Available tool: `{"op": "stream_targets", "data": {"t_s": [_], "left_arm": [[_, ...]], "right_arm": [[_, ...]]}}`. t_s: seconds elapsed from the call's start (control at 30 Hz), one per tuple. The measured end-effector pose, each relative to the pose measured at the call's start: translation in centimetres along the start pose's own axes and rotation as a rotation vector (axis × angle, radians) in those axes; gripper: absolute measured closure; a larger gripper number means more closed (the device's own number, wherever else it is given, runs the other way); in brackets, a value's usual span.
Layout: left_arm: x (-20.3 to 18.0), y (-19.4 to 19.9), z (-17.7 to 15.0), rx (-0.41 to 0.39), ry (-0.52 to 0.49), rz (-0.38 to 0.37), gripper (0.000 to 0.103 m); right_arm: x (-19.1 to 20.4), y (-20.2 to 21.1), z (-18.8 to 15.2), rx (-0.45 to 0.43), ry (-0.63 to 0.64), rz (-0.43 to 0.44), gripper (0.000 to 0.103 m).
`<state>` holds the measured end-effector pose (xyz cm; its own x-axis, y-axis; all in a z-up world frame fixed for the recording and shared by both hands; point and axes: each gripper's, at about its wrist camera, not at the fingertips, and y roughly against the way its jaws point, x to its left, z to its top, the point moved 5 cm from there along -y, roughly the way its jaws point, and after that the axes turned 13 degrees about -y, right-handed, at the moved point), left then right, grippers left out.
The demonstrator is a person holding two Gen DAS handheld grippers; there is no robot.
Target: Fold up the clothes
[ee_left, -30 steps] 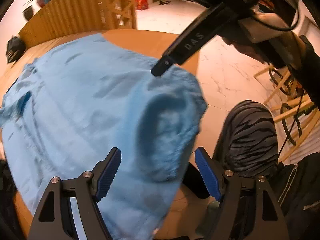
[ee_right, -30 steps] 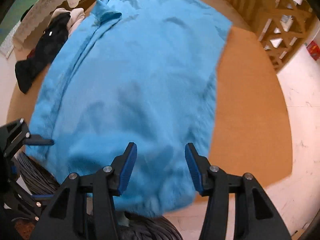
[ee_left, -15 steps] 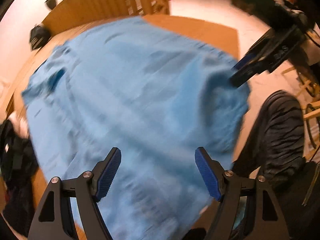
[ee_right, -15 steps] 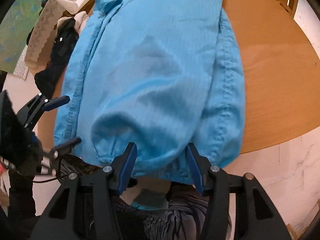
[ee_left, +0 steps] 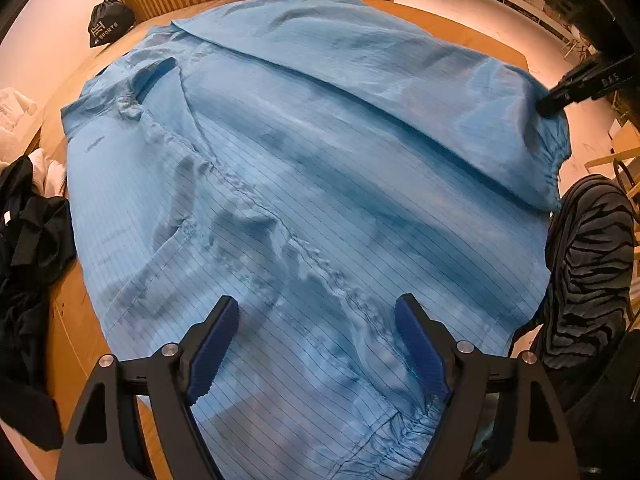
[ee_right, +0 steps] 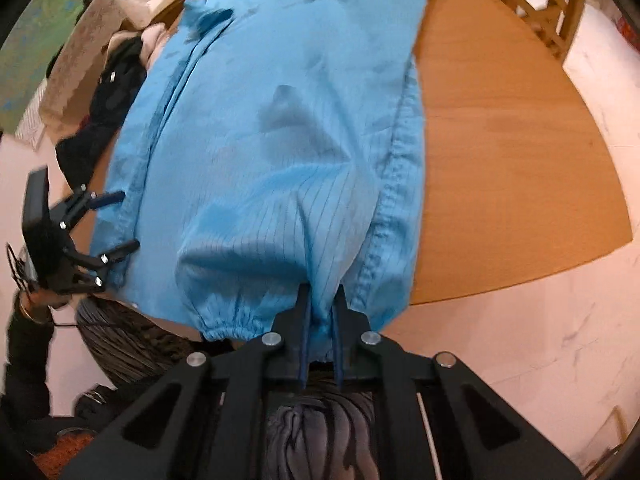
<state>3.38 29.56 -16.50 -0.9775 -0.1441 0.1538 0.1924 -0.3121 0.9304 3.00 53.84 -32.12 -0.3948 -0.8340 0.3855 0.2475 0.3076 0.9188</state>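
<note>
A round wooden table [ee_right: 512,128] carries a blue garment [ee_left: 320,184] that covers most of its top; the near edge of the table is hidden beneath the cloth in my left wrist view. The garment lies lengthwise away from me, its collar [ee_left: 154,76] at the far end and its gathered hem [ee_right: 224,326] hanging just over the near edge toward my striped trousers [ee_left: 592,264]. What lies under the folded-over right portion cannot be made out. A heap of dark clothing [ee_left: 28,240] sits at the left edge of the table, partly cut off. My left gripper [ee_left: 316,344] hovers over the near part of the garment, fingers spread wide and holding nothing. My right gripper [ee_right: 320,320] is clenched on the garment's near hem, a pinch of cloth between its fingers.
</note>
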Motion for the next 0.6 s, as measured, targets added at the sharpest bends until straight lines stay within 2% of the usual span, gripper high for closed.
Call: {"op": "stream_targets", "data": {"t_s": [0.1, 0.2, 0.27, 0.37, 0.43, 0.5, 0.6], "left_arm": [[-0.4, 0.6, -0.1, 0.004, -0.016, 0.022, 0.024], [-1.7, 2.6, 0.6, -0.043, -0.042, 0.038, 0.024], [-4.4, 4.5, 2.4, -0.095, -0.106, 0.037, 0.024], [-10.4, 5.6, 5.8, -0.145, -0.270, 0.050, 0.024], [-15.1, 5.1, 8.3, -0.142, -0.408, 0.043, 0.023], [-18.1, 4.0, 10.0, -0.114, -0.512, 0.074, 0.023], [-20.6, 2.2, 11.9, -0.089, -0.585, 0.108, 0.023]], "right_arm": [[0.0, -0.6, -0.6, 0.036, 0.010, -0.028, 0.089], [-0.2, 1.3, -1.0, -0.013, 0.017, 0.013, 0.088], [-0.9, 2.9, -0.9, -0.058, 0.006, 0.026, 0.083], [-2.7, 4.3, -0.6, -0.123, -0.036, 0.013, 0.070], [-3.8, 4.4, -0.9, -0.131, -0.066, 0.033, 0.068], [-5.0, 4.5, -1.2, -0.139, -0.097, 0.054, 0.067], [-6.5, 4.4, -1.8, -0.145, -0.135, 0.095, 0.064]]}}
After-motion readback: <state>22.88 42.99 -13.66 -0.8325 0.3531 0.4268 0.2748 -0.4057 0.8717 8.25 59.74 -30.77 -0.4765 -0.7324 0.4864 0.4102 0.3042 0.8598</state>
